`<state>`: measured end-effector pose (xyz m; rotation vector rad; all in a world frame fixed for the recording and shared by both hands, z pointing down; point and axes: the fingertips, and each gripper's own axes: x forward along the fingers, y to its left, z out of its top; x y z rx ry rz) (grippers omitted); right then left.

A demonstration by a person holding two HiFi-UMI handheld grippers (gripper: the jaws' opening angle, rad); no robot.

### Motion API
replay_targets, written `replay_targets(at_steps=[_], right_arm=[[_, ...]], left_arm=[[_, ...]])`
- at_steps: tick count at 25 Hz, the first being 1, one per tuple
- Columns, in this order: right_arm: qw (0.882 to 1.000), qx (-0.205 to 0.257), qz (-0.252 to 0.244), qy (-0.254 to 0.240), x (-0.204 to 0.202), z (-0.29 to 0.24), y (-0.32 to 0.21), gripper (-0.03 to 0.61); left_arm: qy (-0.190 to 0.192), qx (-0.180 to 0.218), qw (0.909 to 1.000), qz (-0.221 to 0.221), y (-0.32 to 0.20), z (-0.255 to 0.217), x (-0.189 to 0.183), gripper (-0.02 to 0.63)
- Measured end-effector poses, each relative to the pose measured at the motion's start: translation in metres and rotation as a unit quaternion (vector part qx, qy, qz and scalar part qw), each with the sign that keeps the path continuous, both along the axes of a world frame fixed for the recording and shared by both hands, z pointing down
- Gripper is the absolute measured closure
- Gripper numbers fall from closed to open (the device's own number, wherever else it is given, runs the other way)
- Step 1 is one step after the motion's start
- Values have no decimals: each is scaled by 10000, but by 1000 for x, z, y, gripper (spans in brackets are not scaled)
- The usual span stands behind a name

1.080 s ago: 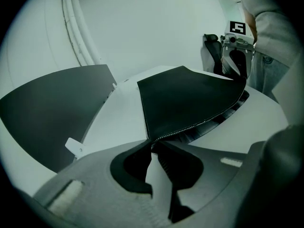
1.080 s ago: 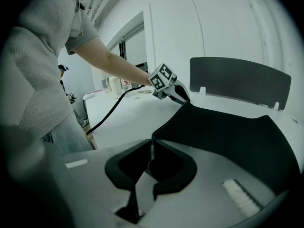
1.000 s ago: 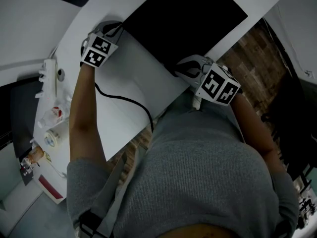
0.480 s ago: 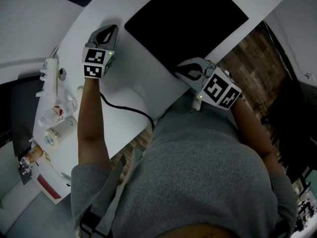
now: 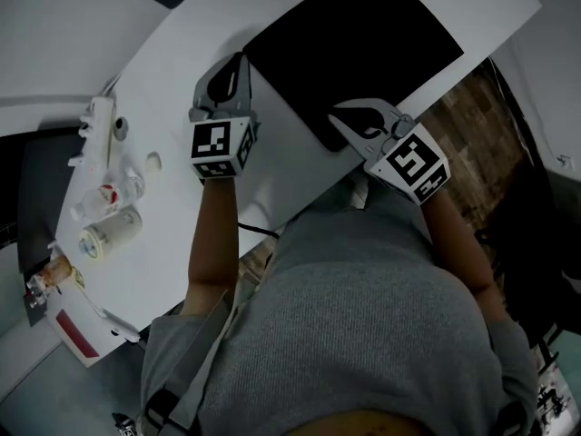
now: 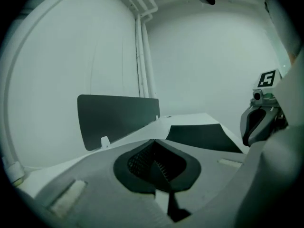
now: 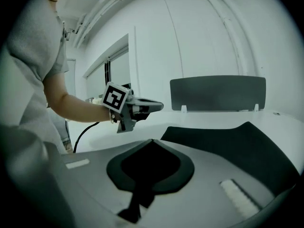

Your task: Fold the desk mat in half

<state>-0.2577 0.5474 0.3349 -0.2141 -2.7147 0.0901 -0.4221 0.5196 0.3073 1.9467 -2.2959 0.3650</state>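
The black desk mat (image 5: 363, 39) lies flat on the white table (image 5: 172, 80), one corner toward me. My left gripper (image 5: 238, 60) hovers just left of the mat's left corner, jaws shut and empty. In the left gripper view the closed tips (image 6: 153, 142) point past the mat (image 6: 199, 137), which lies to their right. My right gripper (image 5: 339, 116) is at the mat's near edge, shut, with nothing seen between its jaws. In the right gripper view the closed tips (image 7: 151, 141) sit just short of the mat (image 7: 237, 146), with the left gripper (image 7: 154, 106) beyond.
A black divider panel (image 6: 118, 120) stands at the table's back edge. A power strip (image 5: 95, 125), bottles and a can (image 5: 109, 234) crowd the table's left end. A black cable (image 5: 259, 230) hangs over the near edge. Brick-patterned floor (image 5: 454, 107) shows on the right.
My left gripper has moved right and turned to point along the mat's left corner. The right gripper has stayed at the mat's near edge. The mat still lies flat.
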Motion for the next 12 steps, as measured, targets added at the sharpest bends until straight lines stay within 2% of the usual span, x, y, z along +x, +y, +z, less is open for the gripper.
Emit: replay_targets(at_steps=[6, 12], right_arm=[[9973, -83, 424, -586, -9, -36, -18, 577], [9876, -228, 895, -1269, -14, -75, -34, 577]], left_arm=[[11, 418, 9990, -156, 7, -33, 26, 614], [112, 751, 9963, -397, 20, -65, 39, 614]])
